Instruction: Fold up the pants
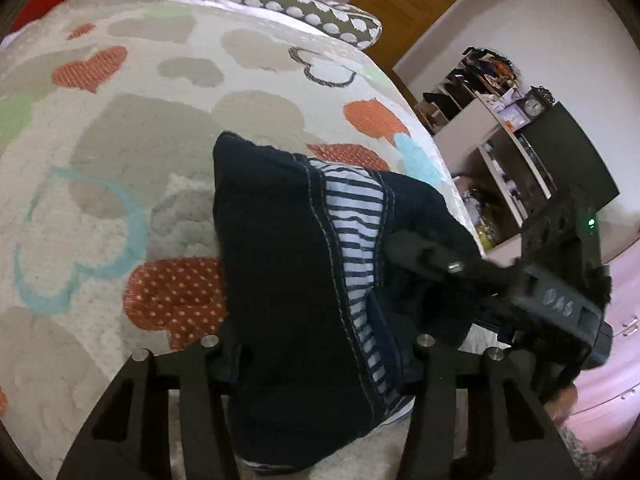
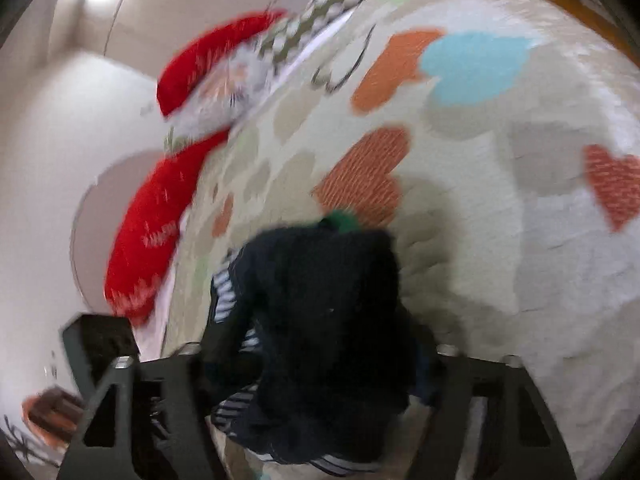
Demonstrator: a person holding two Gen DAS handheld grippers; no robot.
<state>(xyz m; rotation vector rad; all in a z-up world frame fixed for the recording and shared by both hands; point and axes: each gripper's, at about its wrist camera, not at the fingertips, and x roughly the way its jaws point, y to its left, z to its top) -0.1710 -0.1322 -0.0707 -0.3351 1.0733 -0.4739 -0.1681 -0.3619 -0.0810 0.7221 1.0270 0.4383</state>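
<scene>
Out beyond the left jaw, a heart-patterned bedspread [image 1: 120, 128] is spread wide, orange, beige and blue hearts all over it. Between the two jaws of the left gripper [image 1: 320, 364] the dark pants [image 1: 280, 280] are bunched, a blue-and-white striped lining [image 1: 356, 240] shown along the stitched edge. The cloth fills the gap from one jaw to the other, so a grasp on the pants is read here. Past the right jaw, the right gripper [image 1: 560, 304] is seen at the same garment, with shelves [image 1: 500, 168] beyond it.

In the blurred right wrist view, red cushions [image 2: 148, 236] are seen beyond the left jaw. The pants [image 2: 320, 320] are heaped between the jaws of the right gripper [image 2: 316, 364], cloth pressed between both, a green patch [image 2: 340, 218] at the far edge. Beyond the right jaw the bedspread [image 2: 520, 200] is stretched away.
</scene>
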